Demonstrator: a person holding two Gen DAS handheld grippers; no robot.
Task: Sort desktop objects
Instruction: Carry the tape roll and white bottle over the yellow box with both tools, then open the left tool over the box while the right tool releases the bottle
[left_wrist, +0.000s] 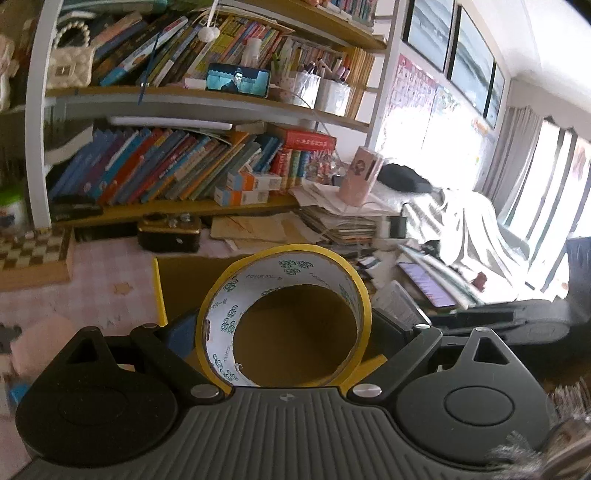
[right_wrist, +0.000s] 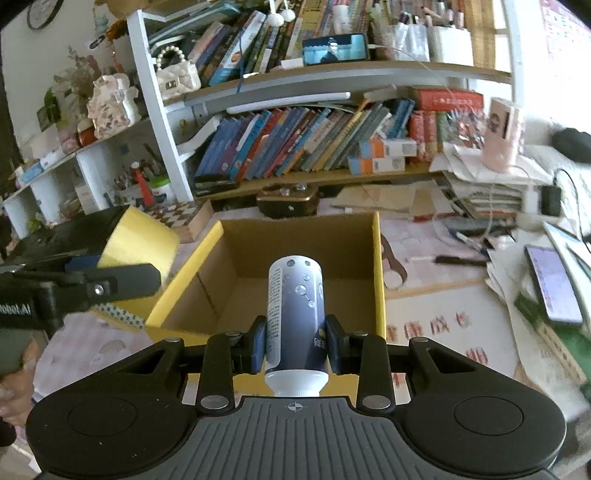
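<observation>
Between the blue-padded fingers of the left gripper (left_wrist: 286, 328) a yellow roll of adhesive tape with a white printed core (left_wrist: 284, 317) is clamped on its two sides, its hollow centre turned toward the camera. Seen from the right wrist, the same roll (right_wrist: 138, 240) is held up at the left, just beyond the near-left corner of the open yellow cardboard box with a plain brown inside (right_wrist: 378, 273). Over the near rim of that box, the right gripper (right_wrist: 295, 345) is closed on a white and blue-grey cylindrical bottle printed with small text and a molecule pattern (right_wrist: 295, 310). The bottle is gripped low on its body by both pads, its white cap nearest the camera and its rounded far end pointing out over the box's interior. Behind the box, a crowded white bookshelf of slanting books (right_wrist: 295, 147) is seen across the far side.
</observation>
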